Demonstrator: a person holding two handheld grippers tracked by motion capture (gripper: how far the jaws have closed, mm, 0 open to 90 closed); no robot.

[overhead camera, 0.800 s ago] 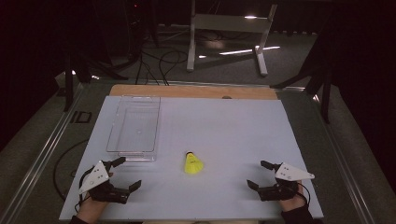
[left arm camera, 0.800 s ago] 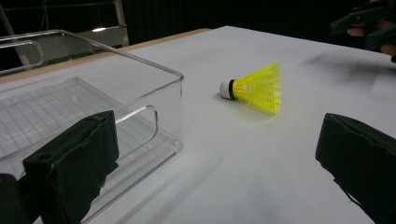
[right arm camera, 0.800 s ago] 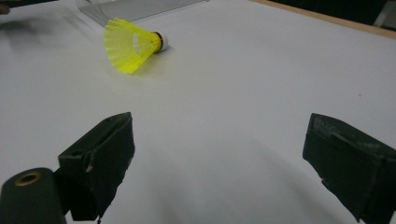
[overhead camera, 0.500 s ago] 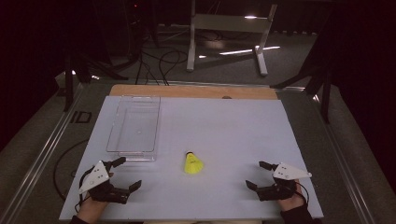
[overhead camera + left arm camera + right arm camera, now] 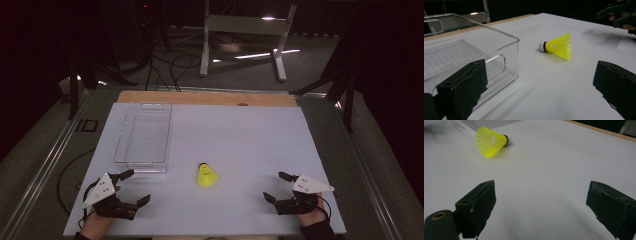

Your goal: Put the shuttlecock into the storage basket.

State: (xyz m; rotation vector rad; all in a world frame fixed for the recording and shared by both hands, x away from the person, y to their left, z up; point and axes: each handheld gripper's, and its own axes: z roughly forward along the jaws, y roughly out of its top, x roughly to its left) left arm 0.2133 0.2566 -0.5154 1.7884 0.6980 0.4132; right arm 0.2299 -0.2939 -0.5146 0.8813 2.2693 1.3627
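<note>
**Black grippers, grey plates**

Each hand carried a black two-jaw tool. The left gripper (image 5: 134, 187) and the right gripper (image 5: 275, 186) each bore a pale grey three-cornered plate on top. The jaws were blocky, matte black, with worn edges. Dark sleeves covered both wrists.

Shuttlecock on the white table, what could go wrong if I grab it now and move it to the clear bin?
1. The shuttlecock lies on its side, apart from both grippers; jaws closing on the mesh skirt could crush it, or it might roll away.
2. The clear bin has see-through walls close to the left gripper, so that gripper may clip the near wall.
</note>
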